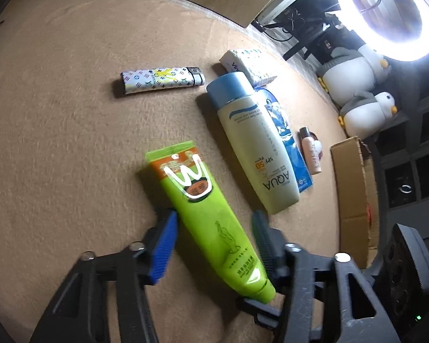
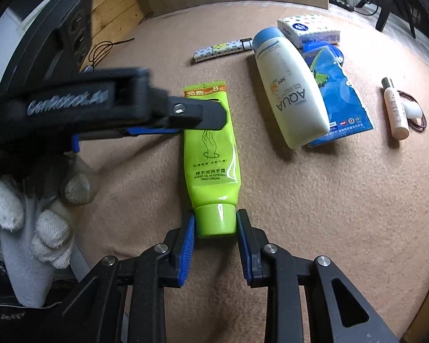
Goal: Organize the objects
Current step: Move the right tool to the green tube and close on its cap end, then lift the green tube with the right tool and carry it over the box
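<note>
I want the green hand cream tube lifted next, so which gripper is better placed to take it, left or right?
Right, probably. The right gripper already has its pads against the cap of the green tube. The left gripper straddles the tube's body with its jaws wide, only one pad near it.

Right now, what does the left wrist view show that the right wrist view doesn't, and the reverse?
Only the left wrist view shows the ring light, two plush penguins and a cardboard box.

Only the right wrist view shows the gloved hand and the right gripper around the tube's cap.

Both show the green hand cream tube, left gripper, sunscreen bottle, lighter and tissue pack.
</note>
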The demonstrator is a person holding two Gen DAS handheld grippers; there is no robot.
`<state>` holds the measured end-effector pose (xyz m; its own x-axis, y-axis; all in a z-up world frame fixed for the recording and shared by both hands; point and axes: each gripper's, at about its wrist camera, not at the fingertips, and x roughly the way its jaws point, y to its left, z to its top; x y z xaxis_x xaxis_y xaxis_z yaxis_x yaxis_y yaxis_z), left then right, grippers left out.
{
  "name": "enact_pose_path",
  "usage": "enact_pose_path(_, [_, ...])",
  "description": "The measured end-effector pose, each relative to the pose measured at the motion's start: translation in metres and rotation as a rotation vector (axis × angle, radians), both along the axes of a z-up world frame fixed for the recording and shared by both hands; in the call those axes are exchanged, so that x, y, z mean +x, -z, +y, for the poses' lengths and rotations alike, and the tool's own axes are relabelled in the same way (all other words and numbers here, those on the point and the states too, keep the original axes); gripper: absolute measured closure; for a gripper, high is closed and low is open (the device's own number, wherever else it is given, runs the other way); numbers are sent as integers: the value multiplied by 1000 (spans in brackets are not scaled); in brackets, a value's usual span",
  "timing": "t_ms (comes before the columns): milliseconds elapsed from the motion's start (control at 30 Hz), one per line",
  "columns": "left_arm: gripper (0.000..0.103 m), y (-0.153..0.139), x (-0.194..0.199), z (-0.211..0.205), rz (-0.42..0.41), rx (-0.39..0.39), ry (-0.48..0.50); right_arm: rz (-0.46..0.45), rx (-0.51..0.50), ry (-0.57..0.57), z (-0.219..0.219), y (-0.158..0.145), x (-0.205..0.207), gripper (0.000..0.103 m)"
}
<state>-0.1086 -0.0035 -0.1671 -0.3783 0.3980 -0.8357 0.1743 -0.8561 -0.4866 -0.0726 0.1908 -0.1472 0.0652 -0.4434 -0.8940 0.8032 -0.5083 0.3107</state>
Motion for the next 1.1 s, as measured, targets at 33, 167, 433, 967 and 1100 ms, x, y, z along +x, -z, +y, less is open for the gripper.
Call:
enact_pose_path(33, [57,1,-2,2,3,-6,1,-5,-4,2,0,0,-1,78])
enact_pose_path(167, [68,3,-7,4,6,7,-5,-11,-9,5,0,0,-2,79])
enact_pose_path(433, [85,-4,-13,7,32,49,-7,17,8,31,-1,-4,-3,79])
enact_pose_path(967, [86,-63,-50,76,163,114,122,143,-20,134,33,-56,-18,79])
enact_pose_path(1100, [86,-75,-59,110,186,142,183,167,-24,194,35,-68,-21,79])
